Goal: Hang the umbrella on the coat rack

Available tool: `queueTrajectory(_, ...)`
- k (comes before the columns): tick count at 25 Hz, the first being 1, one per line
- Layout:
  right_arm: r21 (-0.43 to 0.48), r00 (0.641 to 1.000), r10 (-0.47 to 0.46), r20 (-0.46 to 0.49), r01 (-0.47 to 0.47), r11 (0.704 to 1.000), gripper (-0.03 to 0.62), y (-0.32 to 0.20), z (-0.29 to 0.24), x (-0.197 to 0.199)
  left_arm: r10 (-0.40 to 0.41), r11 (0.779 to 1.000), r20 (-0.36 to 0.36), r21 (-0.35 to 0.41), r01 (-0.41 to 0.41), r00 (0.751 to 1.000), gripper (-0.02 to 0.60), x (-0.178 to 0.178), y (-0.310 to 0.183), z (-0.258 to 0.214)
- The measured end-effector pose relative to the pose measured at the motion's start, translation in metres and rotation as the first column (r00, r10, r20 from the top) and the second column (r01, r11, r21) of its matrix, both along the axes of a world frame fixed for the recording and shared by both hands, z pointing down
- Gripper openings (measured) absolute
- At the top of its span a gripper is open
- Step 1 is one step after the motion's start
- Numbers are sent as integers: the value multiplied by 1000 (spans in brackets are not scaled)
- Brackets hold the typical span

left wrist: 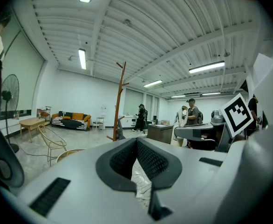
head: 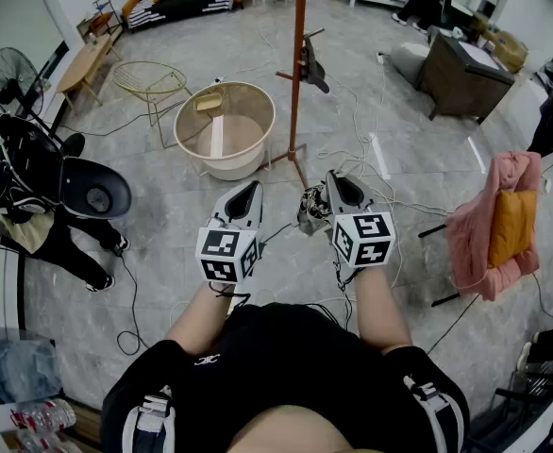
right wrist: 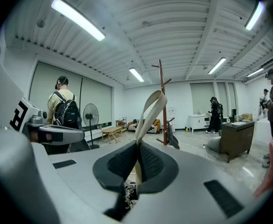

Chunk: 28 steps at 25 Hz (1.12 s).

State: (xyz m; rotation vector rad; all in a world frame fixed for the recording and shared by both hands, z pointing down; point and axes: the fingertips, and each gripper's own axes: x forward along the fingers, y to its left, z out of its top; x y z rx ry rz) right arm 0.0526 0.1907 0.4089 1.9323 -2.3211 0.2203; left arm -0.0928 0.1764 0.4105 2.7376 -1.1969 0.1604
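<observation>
Progress is at the carrying stage, as I judge it: the umbrella (head: 311, 211) is picked up but not yet hung. Your right gripper (right wrist: 137, 148) has its jaws pressed together on the beige strap (right wrist: 151, 107) of the umbrella. The loop of the strap stands up above the jaws, and the folded umbrella hangs below them, off the floor (head: 399, 159). Your left gripper (left wrist: 136, 143) has its jaws closed too, tip against tip, with nothing between them; only the floor shows through the small gap behind the tips.

The coat rack (head: 298, 83) stands straight ahead of you, well apart from both grippers. A dark object (head: 312, 66) hangs on one of its lower pegs, and the upper pegs look free in the gripper views. What is left, I think, is the whole second half: you walk to the rack, lift the loop over a free peg, and open the right jaws.
</observation>
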Motion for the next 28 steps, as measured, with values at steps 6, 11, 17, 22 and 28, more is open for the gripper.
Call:
queueTrajectory(6, -2, 999, 7, 39, -7, 1000, 20, -7, 0, -4, 18, 1000, 6, -6, -18, 1000, 17, -5, -6, 2)
queueTrajectory(11, -2, 1000, 5, 28, -5, 1000, 20, -22, 3, -16, 53, 999, 15, -12, -53, 998, 17, -12, -19, 10)
queueTrajectory(17, 7, 1000, 19, 3, -19, 1000, 20, -49, -3, -36, 75, 997, -3, 0, -75, 997, 18, -31, -55, 7)
queueTrajectory(22, 22, 999, 47, 11, -47, 999, 20, -70, -4, -47, 96, 995, -13, -1, -96, 995, 18, -48, -79, 13)
queueTrajectory(28, 17, 998, 55, 11, -56, 998, 20, -100, -1, -64, 97, 994, -11, -49, -97, 995, 17, -70, -107, 31)
